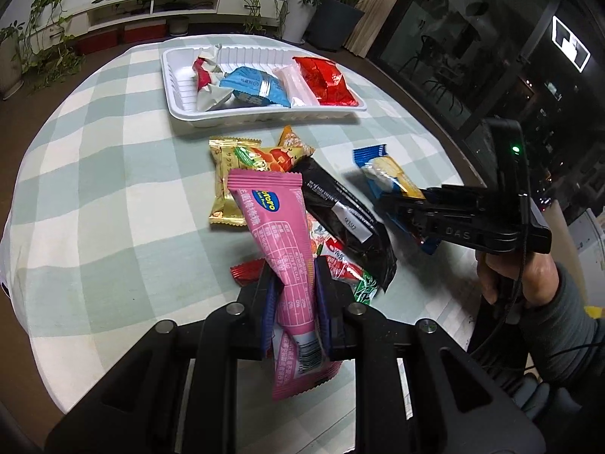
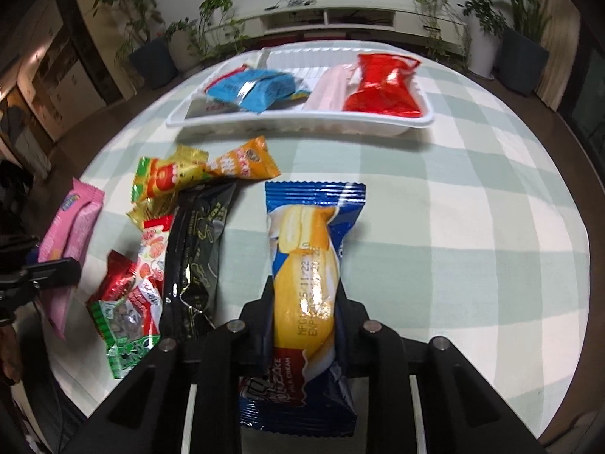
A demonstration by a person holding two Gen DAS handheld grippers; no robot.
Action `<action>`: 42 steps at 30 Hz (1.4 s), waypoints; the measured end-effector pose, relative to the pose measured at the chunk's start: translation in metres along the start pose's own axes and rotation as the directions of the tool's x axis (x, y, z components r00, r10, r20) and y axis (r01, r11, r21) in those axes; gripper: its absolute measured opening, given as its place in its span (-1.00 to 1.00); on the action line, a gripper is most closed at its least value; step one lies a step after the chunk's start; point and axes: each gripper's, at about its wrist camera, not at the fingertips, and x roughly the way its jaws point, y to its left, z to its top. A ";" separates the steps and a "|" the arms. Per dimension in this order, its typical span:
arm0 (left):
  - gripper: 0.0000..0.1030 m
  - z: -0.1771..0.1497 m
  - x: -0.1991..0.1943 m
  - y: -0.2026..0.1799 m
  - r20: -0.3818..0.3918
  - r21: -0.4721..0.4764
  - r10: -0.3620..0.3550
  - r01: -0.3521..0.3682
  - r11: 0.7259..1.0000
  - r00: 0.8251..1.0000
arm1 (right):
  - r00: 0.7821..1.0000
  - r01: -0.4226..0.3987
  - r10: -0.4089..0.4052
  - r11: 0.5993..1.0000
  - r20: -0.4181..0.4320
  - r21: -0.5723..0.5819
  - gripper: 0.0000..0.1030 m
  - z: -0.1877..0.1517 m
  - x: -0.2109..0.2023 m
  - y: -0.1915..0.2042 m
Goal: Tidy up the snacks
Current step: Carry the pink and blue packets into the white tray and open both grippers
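Note:
My left gripper (image 1: 293,283) is shut on a long pink snack packet (image 1: 276,227), held above the pile of wrappers. The same pink packet (image 2: 70,234) shows at the left edge of the right wrist view. My right gripper (image 2: 304,295) is shut on a blue and yellow roll cake packet (image 2: 306,265); from the left wrist view this cake packet (image 1: 385,174) sticks out of the right gripper (image 1: 393,204). A white tray (image 1: 177,109) at the far side holds a red packet (image 1: 325,81), a blue packet (image 1: 253,89), a pale pink one and a white-red one. The white tray (image 2: 378,125) shows again ahead.
Loose snacks lie on the checked tablecloth (image 1: 94,189): a black packet (image 1: 340,215), a gold one (image 1: 223,185), an orange one (image 1: 291,147), red and green wrappers (image 2: 128,314). A person's hand and grey sleeve (image 1: 529,283) hold the right gripper. Potted plants and a low white shelf stand beyond the table.

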 end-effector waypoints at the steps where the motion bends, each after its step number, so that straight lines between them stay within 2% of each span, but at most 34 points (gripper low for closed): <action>1: -0.67 0.001 -0.001 0.000 0.005 -0.004 -0.005 0.005 1.000 1.000 | 1.000 -0.008 0.008 1.000 0.017 0.015 -0.49 -0.001 -0.006 -0.004; 8: -0.67 0.012 -0.004 0.000 0.036 -0.030 -0.032 0.033 0.999 0.999 | 0.999 -0.041 0.038 0.994 0.039 0.104 -0.49 -0.002 -0.022 -0.029; 12: -0.67 0.031 -0.012 0.003 0.067 -0.039 -0.040 0.043 0.998 0.997 | 0.995 -0.058 0.043 0.985 0.095 0.162 -0.49 0.010 -0.041 -0.050; 18: -0.67 0.090 -0.030 0.020 0.148 -0.068 -0.047 0.058 0.996 0.988 | 0.975 -0.067 0.021 0.978 0.223 0.199 -0.49 0.058 -0.086 -0.076; 24: -0.67 0.176 -0.026 0.031 0.176 -0.066 -0.002 0.014 0.998 0.984 | 0.933 -0.099 0.066 0.992 0.354 0.074 -0.49 0.124 -0.117 -0.049; 27: -0.66 0.215 -0.010 0.031 0.167 -0.056 0.008 0.001 0.998 0.986 | 0.927 -0.108 0.093 0.994 0.363 0.023 -0.49 0.163 -0.102 -0.032; 29: -0.66 0.234 0.005 0.032 0.150 -0.053 0.025 -0.017 0.998 0.988 | 0.933 -0.112 0.101 0.994 0.344 0.013 -0.49 0.177 -0.086 -0.028; 32: -0.66 0.254 0.038 0.036 0.112 -0.053 0.032 -0.026 0.998 0.993 | 0.955 -0.100 0.095 0.995 0.282 0.003 -0.49 0.195 -0.046 -0.022; 37: -0.66 0.264 0.085 0.049 0.070 -0.087 0.036 -0.030 0.996 0.997 | 0.985 -0.067 0.068 0.998 0.158 -0.007 -0.49 0.205 0.024 -0.020; 42: -0.66 0.264 0.124 0.054 0.025 -0.082 0.058 -0.056 0.995 0.998 | 0.991 -0.065 0.065 0.998 0.120 -0.009 -0.49 0.204 0.052 -0.019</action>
